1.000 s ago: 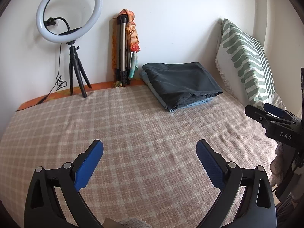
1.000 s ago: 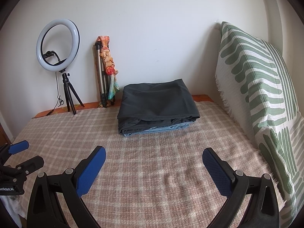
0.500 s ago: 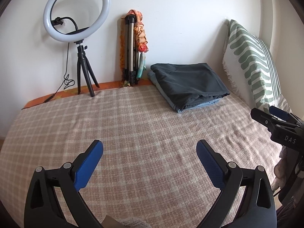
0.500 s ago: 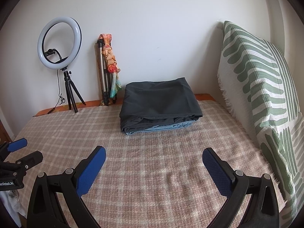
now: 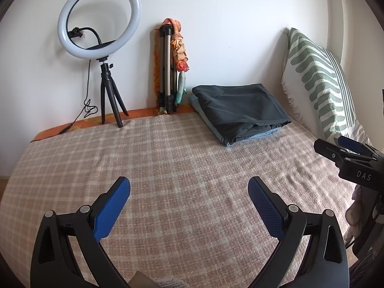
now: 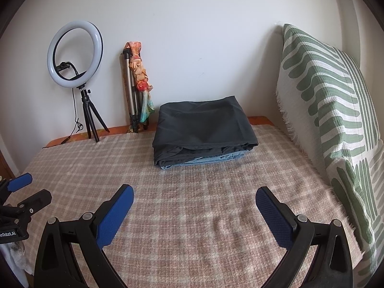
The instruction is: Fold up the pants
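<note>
Side by side, left gripper (image 5: 189, 187) and right gripper (image 6: 194, 196) hover — jaws apart — above blanket (image 6: 192, 192).

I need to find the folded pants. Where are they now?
The dark pants lie on light blue ones at the bed's far edge, between the folded tripod and the green pillow.

The blanket (image 6: 192, 204) was a pink-and-cream plaid. At twelve o'clock lay dark grey pants (image 6: 204, 129) over a pale blue garment (image 6: 211, 160). At three o'clock the pillow (image 6: 331, 110) bore green stripes on white. Blue pads (image 5: 111, 208) lined the black left gripper (image 5: 189, 207).
</note>
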Available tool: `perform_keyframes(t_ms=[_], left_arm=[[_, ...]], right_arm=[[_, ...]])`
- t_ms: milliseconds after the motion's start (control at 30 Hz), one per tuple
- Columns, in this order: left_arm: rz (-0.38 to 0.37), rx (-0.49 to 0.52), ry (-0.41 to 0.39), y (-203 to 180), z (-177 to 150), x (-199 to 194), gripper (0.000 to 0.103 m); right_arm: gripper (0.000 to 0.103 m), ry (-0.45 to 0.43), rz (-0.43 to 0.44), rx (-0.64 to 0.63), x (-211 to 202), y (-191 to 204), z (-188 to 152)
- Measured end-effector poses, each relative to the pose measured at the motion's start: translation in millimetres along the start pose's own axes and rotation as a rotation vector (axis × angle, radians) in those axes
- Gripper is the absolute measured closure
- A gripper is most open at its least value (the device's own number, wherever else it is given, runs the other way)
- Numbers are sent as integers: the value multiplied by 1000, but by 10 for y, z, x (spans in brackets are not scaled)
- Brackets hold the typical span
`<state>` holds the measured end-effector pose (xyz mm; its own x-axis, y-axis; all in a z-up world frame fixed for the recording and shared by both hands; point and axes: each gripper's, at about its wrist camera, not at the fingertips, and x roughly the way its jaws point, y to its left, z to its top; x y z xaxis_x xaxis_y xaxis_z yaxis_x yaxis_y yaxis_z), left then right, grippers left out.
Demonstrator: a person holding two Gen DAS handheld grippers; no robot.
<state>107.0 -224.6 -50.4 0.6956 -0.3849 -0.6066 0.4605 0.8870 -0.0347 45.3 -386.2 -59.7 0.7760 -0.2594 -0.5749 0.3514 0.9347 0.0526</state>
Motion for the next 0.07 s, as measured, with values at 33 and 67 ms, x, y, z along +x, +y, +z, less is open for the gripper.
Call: perform_keyframes(t_ms=[33, 67], left_arm=[[-1, -2, 1, 4, 1, -3, 4], [1, -3, 2, 4, 0, -6, 4]], right_arm=[[0, 1, 0, 1, -1, 1, 1], [0, 1, 0, 0, 1, 5, 1]])
